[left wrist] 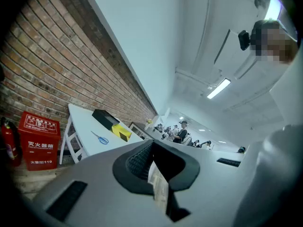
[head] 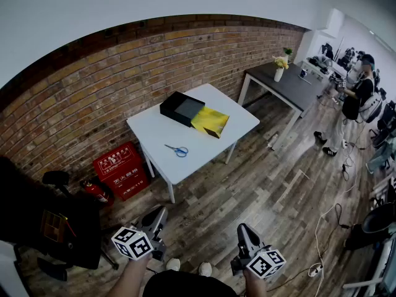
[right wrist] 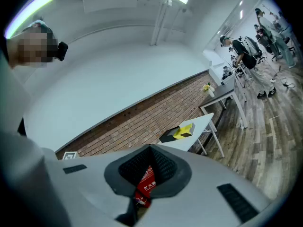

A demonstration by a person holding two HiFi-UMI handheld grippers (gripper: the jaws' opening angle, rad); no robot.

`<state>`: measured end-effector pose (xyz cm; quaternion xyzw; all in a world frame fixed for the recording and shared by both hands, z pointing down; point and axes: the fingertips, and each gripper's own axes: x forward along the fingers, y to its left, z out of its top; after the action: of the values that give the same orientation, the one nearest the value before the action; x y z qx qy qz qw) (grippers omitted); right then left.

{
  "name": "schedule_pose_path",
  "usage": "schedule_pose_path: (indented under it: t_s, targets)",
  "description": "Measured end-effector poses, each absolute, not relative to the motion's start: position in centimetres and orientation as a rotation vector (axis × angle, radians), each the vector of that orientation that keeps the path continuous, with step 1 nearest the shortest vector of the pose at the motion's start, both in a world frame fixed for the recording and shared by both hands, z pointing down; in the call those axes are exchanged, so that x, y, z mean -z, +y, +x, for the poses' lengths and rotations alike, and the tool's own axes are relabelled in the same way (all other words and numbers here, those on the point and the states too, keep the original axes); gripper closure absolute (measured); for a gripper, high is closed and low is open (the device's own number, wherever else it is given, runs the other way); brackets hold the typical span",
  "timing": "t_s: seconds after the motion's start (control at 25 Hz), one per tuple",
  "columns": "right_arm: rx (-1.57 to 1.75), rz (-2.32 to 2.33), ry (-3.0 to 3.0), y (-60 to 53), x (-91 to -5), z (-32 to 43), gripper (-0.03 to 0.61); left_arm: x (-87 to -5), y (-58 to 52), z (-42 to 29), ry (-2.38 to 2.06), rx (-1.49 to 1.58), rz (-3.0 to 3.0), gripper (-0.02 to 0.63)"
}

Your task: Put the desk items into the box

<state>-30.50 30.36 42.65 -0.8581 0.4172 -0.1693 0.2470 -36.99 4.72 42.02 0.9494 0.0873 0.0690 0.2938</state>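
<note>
Wide shot first: the white table (head: 162, 142) stands well ahead of me, and I'd say nothing is packed yet. The black box (head: 181, 108) lies open at its far corner, with a yellow item (head: 210, 120) right against its side. My left gripper (head: 159, 218) and right gripper (head: 245, 234) hang low, both with jaws closed together, holding nothing. The small blue-handled scissors (head: 178, 150) lie alone near the front edge. My worry: if I arrive with the jaws shut, I'll shove those scissors off the edge.
</note>
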Motion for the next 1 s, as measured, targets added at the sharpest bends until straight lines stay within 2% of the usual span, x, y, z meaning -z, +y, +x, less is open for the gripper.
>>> schedule_pose_path:
  t_s: [1.0]
  targets:
    - [0.463, -2.373, 1.089, 25.0, -42.8, -31.8, 0.555, -43.9, -1.4, -38.1, 0.354, -0.266, 2.515, 0.6]
